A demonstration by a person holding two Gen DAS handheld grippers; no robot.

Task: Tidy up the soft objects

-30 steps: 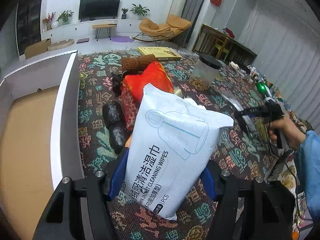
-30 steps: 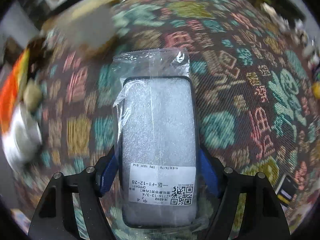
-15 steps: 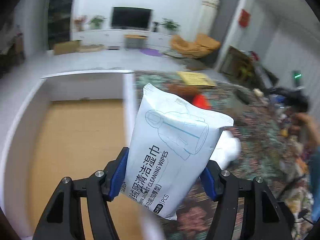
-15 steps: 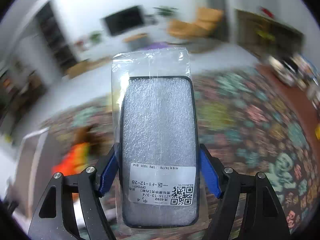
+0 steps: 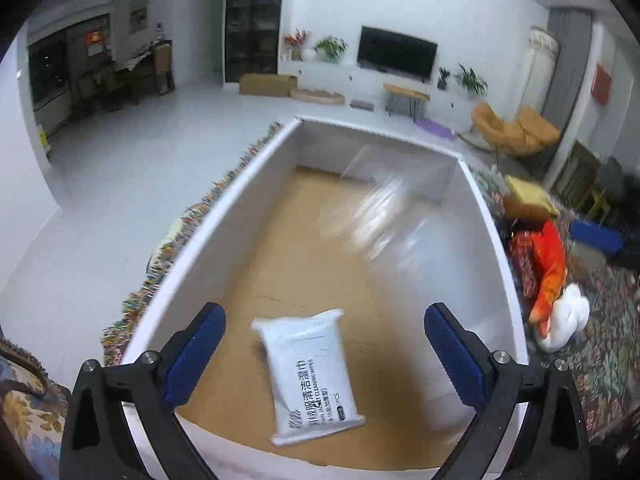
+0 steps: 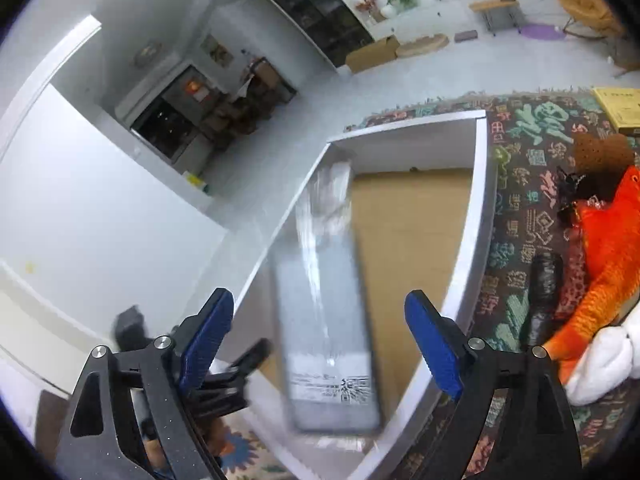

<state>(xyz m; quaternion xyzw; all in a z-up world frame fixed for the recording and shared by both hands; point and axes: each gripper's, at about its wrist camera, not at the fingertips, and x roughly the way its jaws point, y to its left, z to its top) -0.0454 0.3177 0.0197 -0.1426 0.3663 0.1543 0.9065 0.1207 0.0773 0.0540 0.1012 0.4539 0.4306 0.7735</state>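
My left gripper [image 5: 322, 354] is open and empty above a white-walled box [image 5: 224, 232] with a brown floor. A white pack of wet wipes [image 5: 310, 374] lies on the box floor just below it. My right gripper [image 6: 320, 340] is open too. The bagged phone case [image 6: 326, 320] is blurred between its fingers, dropping into the same box [image 6: 478, 216]. It also shows as a blurred clear packet [image 5: 384, 216] in the left wrist view. An orange fish plush [image 6: 604, 256] and a white plush [image 6: 604, 364] lie on the patterned cloth right of the box.
A black roll [image 6: 542, 292] and a brown knitted item [image 6: 600, 152] lie by the fish plush. A yellow book [image 6: 620, 106] sits further back. The patterned cloth [image 6: 516, 200] covers the table. The left gripper [image 6: 224, 372] shows beside the box in the right wrist view.
Both grippers swung left over the box and opened. The wipes pack fell to the box floor. The bagged phone case left the right gripper and is falling.
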